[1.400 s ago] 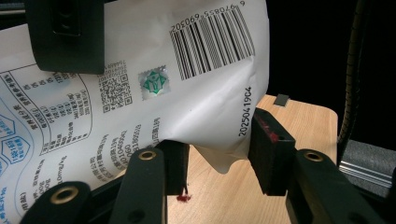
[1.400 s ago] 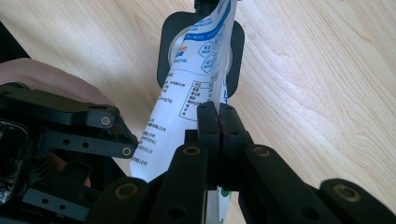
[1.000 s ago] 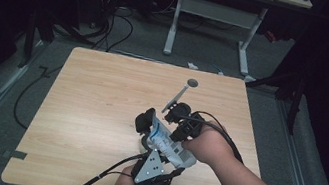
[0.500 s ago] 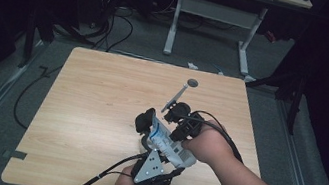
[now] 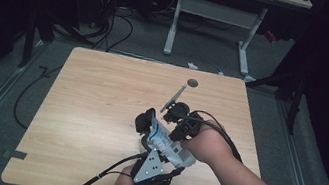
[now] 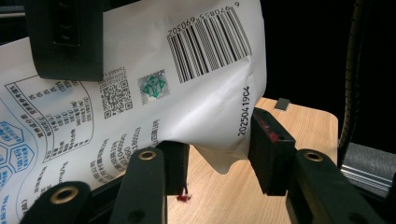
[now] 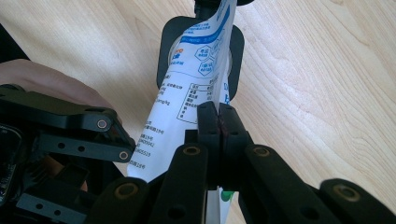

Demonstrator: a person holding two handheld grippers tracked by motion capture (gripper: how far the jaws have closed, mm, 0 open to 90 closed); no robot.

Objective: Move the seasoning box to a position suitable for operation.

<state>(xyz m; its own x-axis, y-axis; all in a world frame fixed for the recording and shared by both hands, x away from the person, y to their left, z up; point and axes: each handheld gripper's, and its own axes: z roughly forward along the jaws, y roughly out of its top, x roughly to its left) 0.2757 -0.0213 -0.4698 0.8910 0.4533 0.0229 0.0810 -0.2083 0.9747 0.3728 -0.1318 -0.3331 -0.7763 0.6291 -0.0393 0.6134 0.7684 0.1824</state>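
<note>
- I have a white printed pouch (image 5: 161, 137) held above the desk (image 5: 88, 110), near its front right part, between my two grippers.
- My right gripper (image 7: 218, 122) has its jaws pressed together on a thin edge of the pouch; in the right gripper view the pads meet with the film pinched between them.
- My left gripper (image 6: 217, 154) comes up from below the pouch. Its jaws stand partly apart around the pouch's lower corner: the left pad touches the film, the right pad sits just beside the crumpled edge, and I cannot tell whether it presses.
- In the left gripper view the pouch (image 6: 154, 79) shows a barcode, a small green seal, a square code and a date print down its edge.
- In the right gripper view the pouch (image 7: 191, 88) runs away from the jaws toward a black round part behind it, with blue printing at the far end.
- Beyond the pouch on the desk lie a thin grey strip (image 5: 173, 99) and, farther back, a small dark disc (image 5: 192, 83).
</note>
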